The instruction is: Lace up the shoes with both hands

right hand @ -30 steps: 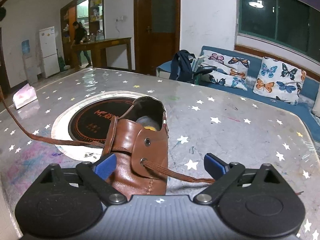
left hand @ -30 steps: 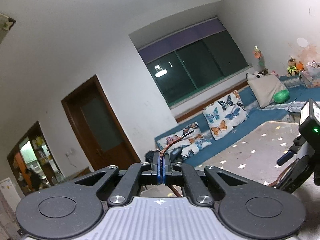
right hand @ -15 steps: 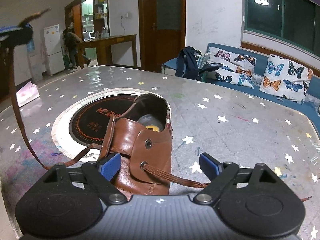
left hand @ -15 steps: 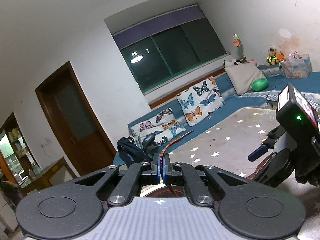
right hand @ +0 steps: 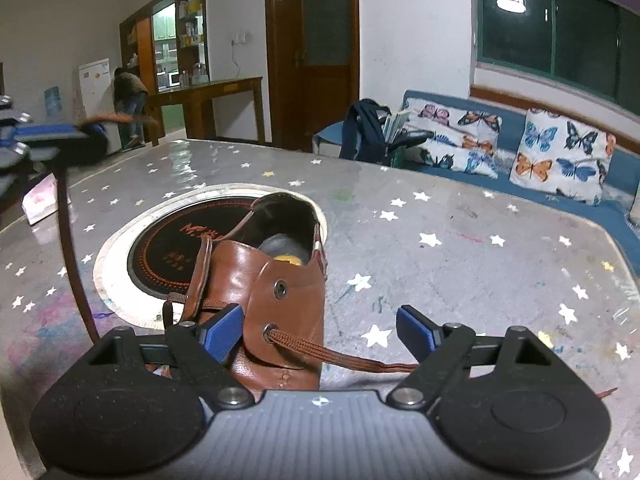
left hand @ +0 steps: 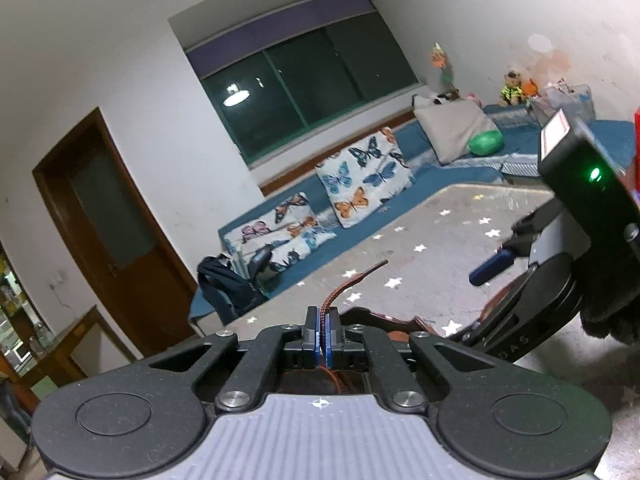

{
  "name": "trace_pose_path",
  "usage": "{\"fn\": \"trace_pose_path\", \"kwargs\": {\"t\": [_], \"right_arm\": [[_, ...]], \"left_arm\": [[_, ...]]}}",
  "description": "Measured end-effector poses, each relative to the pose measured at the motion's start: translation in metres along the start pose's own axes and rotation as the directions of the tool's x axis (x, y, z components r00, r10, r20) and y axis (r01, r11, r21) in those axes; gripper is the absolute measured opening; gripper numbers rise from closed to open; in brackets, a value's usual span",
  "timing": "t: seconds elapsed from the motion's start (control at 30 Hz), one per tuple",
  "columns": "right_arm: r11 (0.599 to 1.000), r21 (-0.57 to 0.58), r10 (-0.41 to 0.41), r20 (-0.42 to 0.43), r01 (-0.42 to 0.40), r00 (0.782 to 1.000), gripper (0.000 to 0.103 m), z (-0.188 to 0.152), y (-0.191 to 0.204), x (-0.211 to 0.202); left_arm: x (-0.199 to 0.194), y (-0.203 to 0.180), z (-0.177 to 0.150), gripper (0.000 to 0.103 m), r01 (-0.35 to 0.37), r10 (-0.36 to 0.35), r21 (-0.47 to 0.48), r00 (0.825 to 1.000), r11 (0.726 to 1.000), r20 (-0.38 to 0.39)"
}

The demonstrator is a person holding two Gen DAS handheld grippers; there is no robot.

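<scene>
while the left gripper (left hand: 322, 330) sits fully closed, its blue pads pinch the brown shoelace (left hand: 344, 286) near its free end; the dark tip sticks out past the pads and points up over the table (left hand: 440, 240). in the right wrist view the same gripper shows blurred at the left edge (right hand: 44, 134), raised above the table, with the lace running down from it toward the shoe.

right gripper (right hand: 320, 330) is wide apart, jaws have just been closing a bit, nothing pinched. its left pad (right hand: 222, 328) is just beside the shoe's left side, can't tell if it touches; right pad (right hand: 416, 330) is clear of the leather, over bare table. the front of the brown leather shoe (right hand: 276, 292) lies between the jaws.

shoe stands upright on the star-patterned table, partly over the round black inset (right hand: 176, 240). second lace end (right hand: 340, 354) exits the lower eyelet and trails right along the table under the right pad. upper eyelet (right hand: 280, 289) is unlaced.
</scene>
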State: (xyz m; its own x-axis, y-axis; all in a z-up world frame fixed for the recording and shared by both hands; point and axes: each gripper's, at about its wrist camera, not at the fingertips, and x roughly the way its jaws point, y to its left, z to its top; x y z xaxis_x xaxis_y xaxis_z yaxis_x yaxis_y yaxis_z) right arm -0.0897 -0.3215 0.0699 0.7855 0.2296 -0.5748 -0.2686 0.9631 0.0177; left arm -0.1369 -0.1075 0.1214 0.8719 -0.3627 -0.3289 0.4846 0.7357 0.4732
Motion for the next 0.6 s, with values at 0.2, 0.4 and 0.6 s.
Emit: {"fn": "trace_pose_path", "kwargs": {"t": [0.2,0.4,0.6], "right_arm": [[0.999,-0.010,-0.030,0.032,0.030,0.999,0.084,-0.003,-0.001,-0.007],[0.999,0.040,-0.027,0.054,0.025,0.998,0.084,-0.006,-0.012,-0.011],[0.996,0.088,-0.019,0.076,0.012,0.997,0.084,-0.011,-0.025,-0.013]], "left_arm": [[0.021,-0.016,-0.006,0.003,0.051,-0.049,0.043,0.998,0.998,-0.046],[0.041,-0.028,-0.010,0.003,0.098,-0.092,0.071,0.992,0.993,-0.085],[0.061,-0.041,-0.012,0.003,0.131,-0.118,0.115,0.986,0.985,-0.119]]}}
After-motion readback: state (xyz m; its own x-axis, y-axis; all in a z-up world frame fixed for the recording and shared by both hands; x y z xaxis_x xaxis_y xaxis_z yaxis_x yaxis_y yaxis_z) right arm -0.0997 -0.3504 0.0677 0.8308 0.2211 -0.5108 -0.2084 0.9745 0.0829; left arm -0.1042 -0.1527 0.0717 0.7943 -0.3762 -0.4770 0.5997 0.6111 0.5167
